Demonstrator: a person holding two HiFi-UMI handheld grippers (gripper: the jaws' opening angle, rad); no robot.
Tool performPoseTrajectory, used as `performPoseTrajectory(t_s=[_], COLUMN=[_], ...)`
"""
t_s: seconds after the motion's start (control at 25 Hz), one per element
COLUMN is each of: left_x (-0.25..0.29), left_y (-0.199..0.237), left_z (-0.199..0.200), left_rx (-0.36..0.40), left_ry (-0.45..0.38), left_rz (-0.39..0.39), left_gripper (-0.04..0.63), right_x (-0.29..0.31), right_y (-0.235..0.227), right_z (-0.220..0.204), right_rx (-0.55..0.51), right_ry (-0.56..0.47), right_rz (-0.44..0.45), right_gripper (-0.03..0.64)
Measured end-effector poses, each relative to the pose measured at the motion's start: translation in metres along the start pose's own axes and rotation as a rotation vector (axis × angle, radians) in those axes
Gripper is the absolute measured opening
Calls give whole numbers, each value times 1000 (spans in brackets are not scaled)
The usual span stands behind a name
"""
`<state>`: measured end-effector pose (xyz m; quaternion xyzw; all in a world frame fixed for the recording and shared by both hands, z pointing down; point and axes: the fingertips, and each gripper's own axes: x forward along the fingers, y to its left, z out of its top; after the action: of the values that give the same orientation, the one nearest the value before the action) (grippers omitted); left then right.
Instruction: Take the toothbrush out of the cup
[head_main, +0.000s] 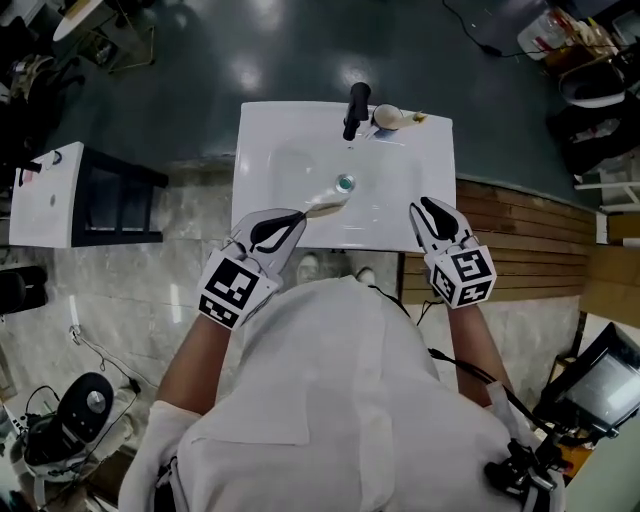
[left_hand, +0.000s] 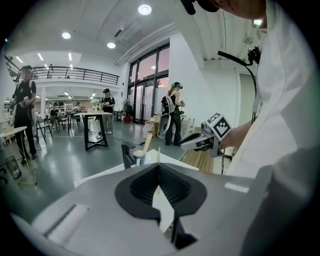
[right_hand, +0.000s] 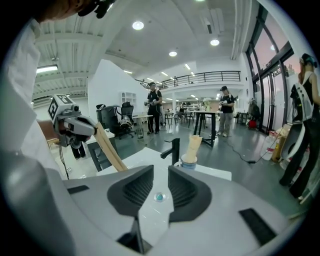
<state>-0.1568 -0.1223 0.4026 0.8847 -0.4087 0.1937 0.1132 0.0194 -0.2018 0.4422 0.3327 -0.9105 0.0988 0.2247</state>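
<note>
My left gripper (head_main: 298, 217) is shut on the handle of a pale wooden toothbrush (head_main: 326, 208), which slants out over the basin of the white sink (head_main: 290, 160). In the right gripper view this toothbrush (right_hand: 110, 150) runs down from the left gripper (right_hand: 75, 128). The cup (head_main: 385, 117) stands at the sink's back edge beside the black faucet (head_main: 355, 108), with a beige item (right_hand: 193, 145) still upright in it. My right gripper (head_main: 427, 210) is open over the sink's front right edge, with nothing between its jaws; beyond them lies the drain (right_hand: 159, 197).
A wooden slatted platform (head_main: 520, 240) lies right of the sink, and a white cabinet (head_main: 45, 195) stands at the left. Cables and equipment lie on the floor around me. People stand at tables (right_hand: 212, 120) further back in the hall.
</note>
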Motion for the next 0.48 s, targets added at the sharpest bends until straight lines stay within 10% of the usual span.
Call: performPoseTrajectory(t_s=[0.48], left_x=[35], left_y=[-4], left_z=[-2], left_rx=[-2], left_ry=[18], left_rz=[10], left_gripper=[5], right_x=[31], right_y=[-36], right_z=[-6], right_rx=[-28], right_ry=[-2], right_rz=[86], right_gripper=[78])
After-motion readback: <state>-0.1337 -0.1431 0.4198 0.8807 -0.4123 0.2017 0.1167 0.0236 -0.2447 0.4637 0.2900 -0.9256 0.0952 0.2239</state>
